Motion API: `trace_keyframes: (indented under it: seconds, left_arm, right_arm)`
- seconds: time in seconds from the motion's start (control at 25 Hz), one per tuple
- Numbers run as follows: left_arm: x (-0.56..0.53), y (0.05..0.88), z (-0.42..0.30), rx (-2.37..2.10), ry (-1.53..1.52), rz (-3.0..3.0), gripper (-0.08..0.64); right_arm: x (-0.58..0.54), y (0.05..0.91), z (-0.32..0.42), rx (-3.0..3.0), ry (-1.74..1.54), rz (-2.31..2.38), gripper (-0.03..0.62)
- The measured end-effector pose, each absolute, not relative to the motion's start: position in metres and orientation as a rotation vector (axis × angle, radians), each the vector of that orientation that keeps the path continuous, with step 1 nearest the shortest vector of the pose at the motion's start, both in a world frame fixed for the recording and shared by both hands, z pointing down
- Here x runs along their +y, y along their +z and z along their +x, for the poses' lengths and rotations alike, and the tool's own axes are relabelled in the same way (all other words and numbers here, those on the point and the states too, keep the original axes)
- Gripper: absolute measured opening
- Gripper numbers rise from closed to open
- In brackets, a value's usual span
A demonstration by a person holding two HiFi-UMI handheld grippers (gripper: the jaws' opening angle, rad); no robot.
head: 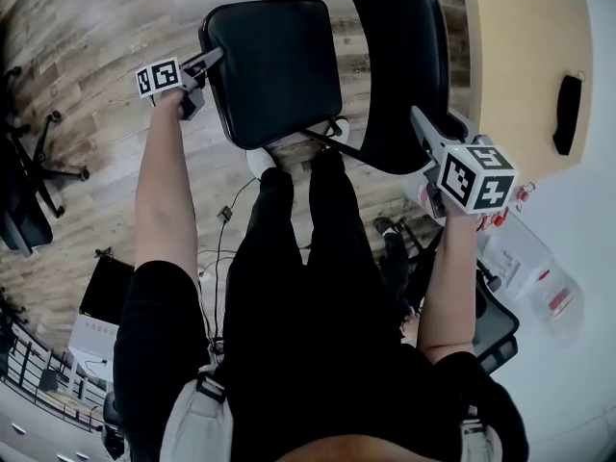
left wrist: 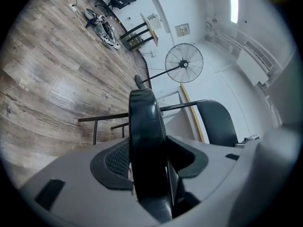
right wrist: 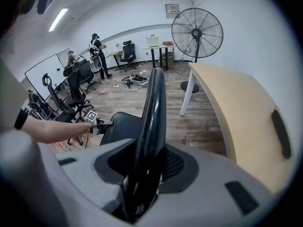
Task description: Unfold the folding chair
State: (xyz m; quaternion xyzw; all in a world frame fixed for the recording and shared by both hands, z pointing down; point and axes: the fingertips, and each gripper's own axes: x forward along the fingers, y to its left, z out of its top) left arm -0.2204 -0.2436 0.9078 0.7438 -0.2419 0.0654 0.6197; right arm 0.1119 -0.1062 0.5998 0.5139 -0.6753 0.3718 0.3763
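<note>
1. The folding chair (head: pixel 289 94) stands on the wooden floor (head: pixel 87 27) right in front of the person's legs. Its seat (head: pixel 269 56) is swung out from the backrest (head: pixel 395 56), so it looks partly open.
2. The left gripper (head: pixel 210 63) is narrow, with its pads on both faces of the seat's edge. The right gripper (head: pixel 421 123) is clamped tight on the rim of the backrest.
3. To finish well, I would hold the backrest steady with the right gripper and press the seat down and away with the left until the frame locks.
4. The smooth padding could slip, so a deep bite on each edge is safer. The person's feet are just below the seat.
5. A light wooden table (head: pixel 520 56) stands close on the right, with a dark thing (head: pixel 569 114) on it.
6. A tall fan (right wrist: pixel 196 32) stands by the white wall, with office chairs (right wrist: pixel 75 93) and people farther back.
</note>
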Motion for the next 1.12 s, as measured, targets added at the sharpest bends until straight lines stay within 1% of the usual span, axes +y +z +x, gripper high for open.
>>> trace_keyframes:
  seconds: [0.56, 1.12]
  left_arm:
    - [-0.242, 0.977, -0.257, -0.557, 0.159, 1.697, 0.233]
    - [-0.241, 1.035, -0.292, -0.628, 0.133, 1.658, 0.250]
  right_arm:
    - [-0.106, 0.646, 0.134, -1.687, 1.011, 1.322, 0.135]
    - [-0.107, 0.681, 0.128, -1.732, 1.044, 1.313, 0.137]
